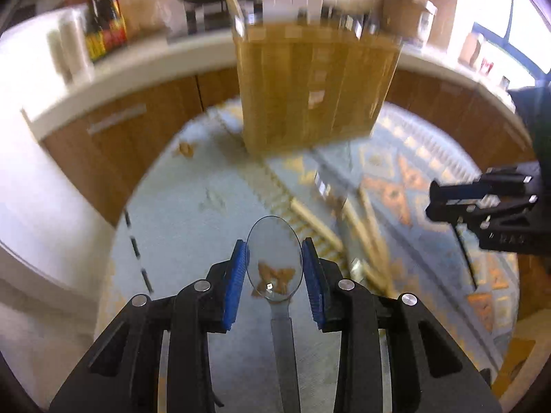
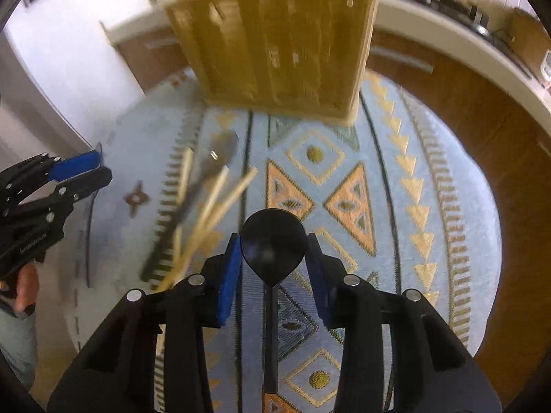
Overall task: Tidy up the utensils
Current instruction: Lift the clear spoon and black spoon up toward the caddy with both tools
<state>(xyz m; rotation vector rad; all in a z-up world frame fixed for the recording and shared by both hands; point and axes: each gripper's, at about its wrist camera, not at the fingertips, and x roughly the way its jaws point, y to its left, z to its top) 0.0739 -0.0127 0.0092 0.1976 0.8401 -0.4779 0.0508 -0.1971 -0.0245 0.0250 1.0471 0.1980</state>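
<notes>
My left gripper [image 1: 274, 254] is shut on a clear plastic spoon [image 1: 274, 258], its bowl between the blue pads, held above the patterned rug. My right gripper [image 2: 272, 248] is shut on a black plastic spoon [image 2: 272, 244], bowl forward between the pads. A wooden utensil organizer [image 1: 315, 86] with several compartments lies ahead on the rug, blurred; it also shows in the right wrist view [image 2: 279, 41]. Loose wooden chopsticks [image 2: 220, 196] and a metal spoon [image 2: 213, 165] lie on the rug between the grippers. The right gripper appears at the right edge of the left view [image 1: 482, 203], the left gripper at the left edge of the right view [image 2: 69, 175].
A light blue patterned rug [image 2: 396, 179] covers the floor. Wooden cabinets with a white countertop [image 1: 137, 65] curve around the back, carrying bottles [image 1: 103, 24] and kitchen items. A thin dark stick [image 1: 137, 251] lies on the rug at left.
</notes>
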